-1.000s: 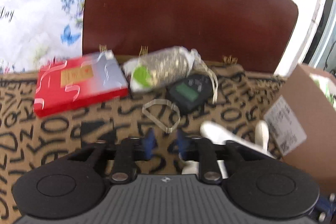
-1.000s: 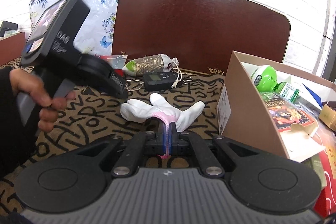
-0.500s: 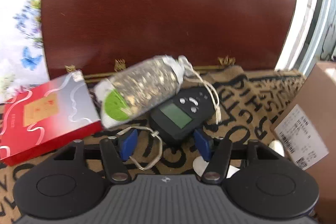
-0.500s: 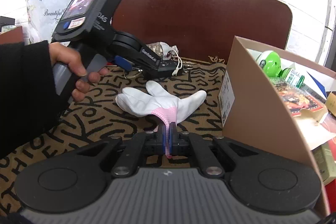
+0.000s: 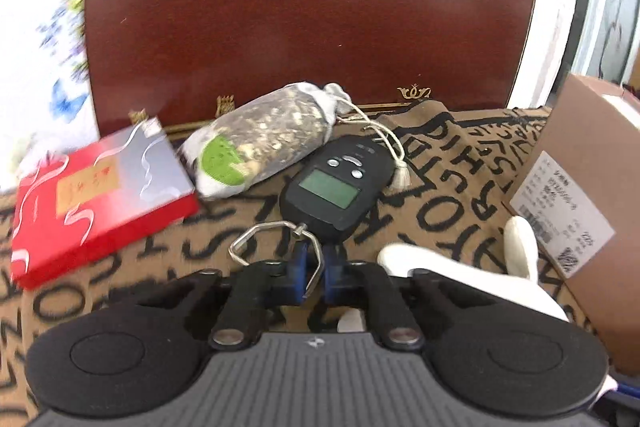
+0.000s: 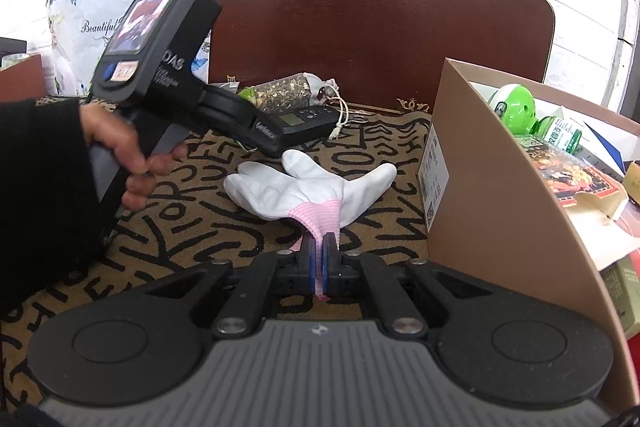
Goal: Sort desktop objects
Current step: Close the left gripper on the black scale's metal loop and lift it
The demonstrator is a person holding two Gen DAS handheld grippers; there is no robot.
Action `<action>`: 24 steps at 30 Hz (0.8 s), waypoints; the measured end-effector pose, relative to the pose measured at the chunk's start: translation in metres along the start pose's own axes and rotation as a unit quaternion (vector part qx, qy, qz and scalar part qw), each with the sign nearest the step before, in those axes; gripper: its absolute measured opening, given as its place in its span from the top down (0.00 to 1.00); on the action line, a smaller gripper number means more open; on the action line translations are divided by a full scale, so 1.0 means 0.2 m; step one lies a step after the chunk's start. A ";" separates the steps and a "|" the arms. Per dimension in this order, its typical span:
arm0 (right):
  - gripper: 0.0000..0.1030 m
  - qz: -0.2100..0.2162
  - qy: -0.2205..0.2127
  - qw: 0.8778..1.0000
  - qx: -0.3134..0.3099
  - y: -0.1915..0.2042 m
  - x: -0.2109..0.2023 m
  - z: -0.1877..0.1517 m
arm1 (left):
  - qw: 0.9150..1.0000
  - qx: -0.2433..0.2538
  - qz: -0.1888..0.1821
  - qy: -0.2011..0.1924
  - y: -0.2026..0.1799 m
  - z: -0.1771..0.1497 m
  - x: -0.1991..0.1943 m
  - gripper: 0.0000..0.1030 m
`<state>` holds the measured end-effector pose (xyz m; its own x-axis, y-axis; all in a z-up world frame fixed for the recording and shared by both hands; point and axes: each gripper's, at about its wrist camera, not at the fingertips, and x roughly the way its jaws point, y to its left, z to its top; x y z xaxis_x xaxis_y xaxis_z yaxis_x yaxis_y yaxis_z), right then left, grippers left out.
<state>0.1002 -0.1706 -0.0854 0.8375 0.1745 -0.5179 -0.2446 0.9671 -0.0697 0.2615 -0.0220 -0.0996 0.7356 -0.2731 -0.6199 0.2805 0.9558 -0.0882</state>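
A black hand scale [image 5: 334,185] with a grey screen lies on the patterned mat; its metal hook [image 5: 276,247] points toward me. My left gripper [image 5: 312,273] is closed on that hook. The scale also shows in the right wrist view [image 6: 304,121]. A white glove with a pink cuff [image 6: 308,189] lies flat mid-mat. My right gripper [image 6: 319,265] is shut on the pink cuff. The glove's fingers show in the left wrist view [image 5: 460,269].
A mesh pouch of dried bits [image 5: 264,141] and a red gift box [image 5: 100,197] lie beyond the scale. An open cardboard box [image 6: 492,179] with several items stands at the right. A dark wooden chair back [image 5: 312,7] stands behind the mat.
My left gripper moved forward to the scale, opened wide, then pulled back a little and closed on the metal hook. My right gripper stays shut on the glove cuff.
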 end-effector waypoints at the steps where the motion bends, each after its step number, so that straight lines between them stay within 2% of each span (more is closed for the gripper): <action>1: 1.00 0.002 -0.001 1.000 0.001 0.00 -0.01 0.00 | 1.000 -0.005 -0.002 0.002 0.00 -0.02 -0.02 0.96; 5: 1.00 0.006 -0.002 1.000 0.005 0.00 -0.04 0.00 | 1.000 -0.003 0.010 0.006 -0.02 -0.10 -0.11 0.96; 19: 1.00 0.011 0.006 1.000 0.010 0.00 -0.20 -0.06 | 0.997 -0.059 0.026 0.037 -0.06 -0.45 -0.58 0.94; 21: 1.00 0.011 0.014 1.000 0.016 -0.01 -0.20 -0.07 | 0.998 -0.053 0.022 0.036 -0.08 -0.45 -0.59 0.83; 22: 0.99 0.013 0.017 1.000 0.020 -0.01 -0.21 -0.07 | 0.998 -0.050 0.018 0.034 -0.08 -0.44 -0.60 0.64; 23: 0.99 0.014 0.018 1.000 0.021 -0.02 -0.21 -0.07 | 0.998 -0.048 0.017 0.027 -0.09 -0.44 -0.62 0.50; 24: 0.97 0.014 0.017 1.000 0.020 -0.02 -0.21 -0.06 | 0.999 -0.045 0.017 0.019 -0.10 -0.43 -0.63 0.48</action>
<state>0.0592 -0.1837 -0.0740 0.8139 0.1954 -0.5471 -0.2470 0.9688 -0.0215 0.1104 0.0025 -0.0875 0.7191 -0.2367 -0.6534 0.1972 0.9711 -0.1347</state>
